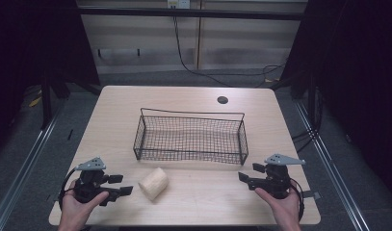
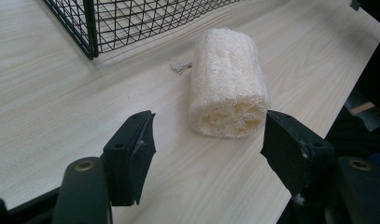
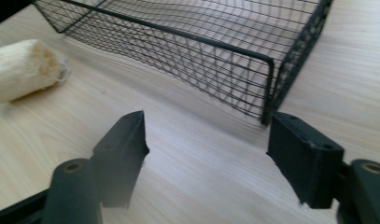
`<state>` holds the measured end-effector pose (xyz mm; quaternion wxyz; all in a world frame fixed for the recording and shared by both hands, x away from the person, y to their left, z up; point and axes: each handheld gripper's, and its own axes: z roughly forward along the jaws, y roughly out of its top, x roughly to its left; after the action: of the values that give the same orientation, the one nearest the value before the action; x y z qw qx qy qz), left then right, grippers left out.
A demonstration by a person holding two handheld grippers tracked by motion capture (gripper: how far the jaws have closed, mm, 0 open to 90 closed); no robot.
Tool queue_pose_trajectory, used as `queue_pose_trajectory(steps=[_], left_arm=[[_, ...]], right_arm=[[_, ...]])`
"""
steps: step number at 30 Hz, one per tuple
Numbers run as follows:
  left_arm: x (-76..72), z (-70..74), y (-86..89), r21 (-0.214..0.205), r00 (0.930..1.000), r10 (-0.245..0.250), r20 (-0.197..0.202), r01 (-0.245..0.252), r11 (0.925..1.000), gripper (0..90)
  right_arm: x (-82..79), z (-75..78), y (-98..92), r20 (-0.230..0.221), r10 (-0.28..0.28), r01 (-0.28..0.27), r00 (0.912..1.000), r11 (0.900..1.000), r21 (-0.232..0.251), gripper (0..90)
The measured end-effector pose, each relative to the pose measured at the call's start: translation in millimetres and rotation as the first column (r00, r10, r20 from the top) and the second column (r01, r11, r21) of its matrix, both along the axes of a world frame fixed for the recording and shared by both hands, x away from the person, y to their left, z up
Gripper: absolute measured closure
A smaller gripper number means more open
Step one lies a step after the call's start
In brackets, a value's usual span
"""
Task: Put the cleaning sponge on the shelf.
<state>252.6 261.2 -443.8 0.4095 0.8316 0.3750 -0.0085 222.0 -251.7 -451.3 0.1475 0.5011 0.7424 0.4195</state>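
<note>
- Tongs first: left tongs [image 1: 120, 185] gape wide, empty, hand low at the worktop's near edge; right tongs [image 1: 246, 172] likewise wide, empty.
- Pale wooden worktop [image 1: 111, 120].
- Black wire-mesh basket [image 1: 191, 156] at centre.
- Cream cylindrical loofah sponge [image 1: 153, 183] lies just before the left tongs, near the basket.

A light wood-grain table [image 1: 111, 120] with rounded corners is standing at the centre of the scene. A round cable hole [image 1: 222, 100] is showing near the table's far edge. Grey carpeted floor [image 1: 34, 159] is surrounding the table on all sides. Beyond the table, pale wall panels [image 1: 232, 43] are running across, with a black cable [image 1: 184, 57] hanging down in front of them. Dark curtains [image 1: 357, 72] are flanking the table left and right. Metal rails [image 1: 25, 159] are lying along the floor beside the table.
</note>
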Motion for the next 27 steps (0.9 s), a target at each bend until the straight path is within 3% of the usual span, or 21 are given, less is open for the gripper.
queue_pose_trajectory(steps=[4,10,14,18,20,22,24,26,27], left_arm=[[1.7,-0.9,0.7,-0.001,0.9997,-0.007,-0.022,0.007,1.0,31.4],[0.5,1.4,-2.1,0.026,0.9993,-0.026,-0.027,0.027,0.9993,30.0],[-0.3,4.7,-4.6,0.035,0.9997,-0.005,-0.023,0.006,0.9994,29.5],[-1.5,7.5,-13.7,0.066,0.9983,-0.031,-0.05,0.034,0.9972,27.6],[-1.0,8.8,-15.6,0.069,0.9974,-0.044,-0.057,0.048,0.9965,25.8],[0.1,11.1,-17.8,0.073,0.9954,-0.055,-0.078,0.061,0.9955,18.6],[0.9,15.6,-20.8,0.097,0.9941,-0.071,-0.083,0.079,0.9922,19.9],[2.4,25.4,-25.4,0.151,0.9925,-0.088,-0.084,0.101,0.9834,21.7],[2.4,25.4,-25.4,0.151,0.9925,-0.088,-0.084,0.101,0.9834,22.6]], right_arm=[[-1.3,-2.4,0.5,-0.03,0.013,-0.013,0.9995,0.9999,-0.003,27.9],[-2.5,-2.3,1.0,-0.03,0.038,-0.037,0.9988,0.9992,0.017,20.4],[-3.0,-2.1,0.9,-0.043,0.045,-0.045,0.998,0.9989,0.017,14.5],[-4.5,-0.3,1.6,-0.038,0.083,-0.081,0.9959,0.996,0.036,13.8],[-5.2,0.2,1.9,-0.032,0.084,-0.083,0.9959,0.9957,0.041,13.8],[-5.5,0.5,3.0,-0.029,0.092,-0.09,0.9954,0.9952,0.036,13.9],[-5.3,0.0,3.0,-0.032,0.09,-0.088,0.9955,0.9953,0.04,13.9],[-3.8,-1.3,2.6,-0.042,0.087,-0.086,0.9953,0.9956,0.038,14.0],[-3.8,-1.3,2.6,-0.042,0.087,-0.086,0.9953,0.9956,0.038,14.0]])
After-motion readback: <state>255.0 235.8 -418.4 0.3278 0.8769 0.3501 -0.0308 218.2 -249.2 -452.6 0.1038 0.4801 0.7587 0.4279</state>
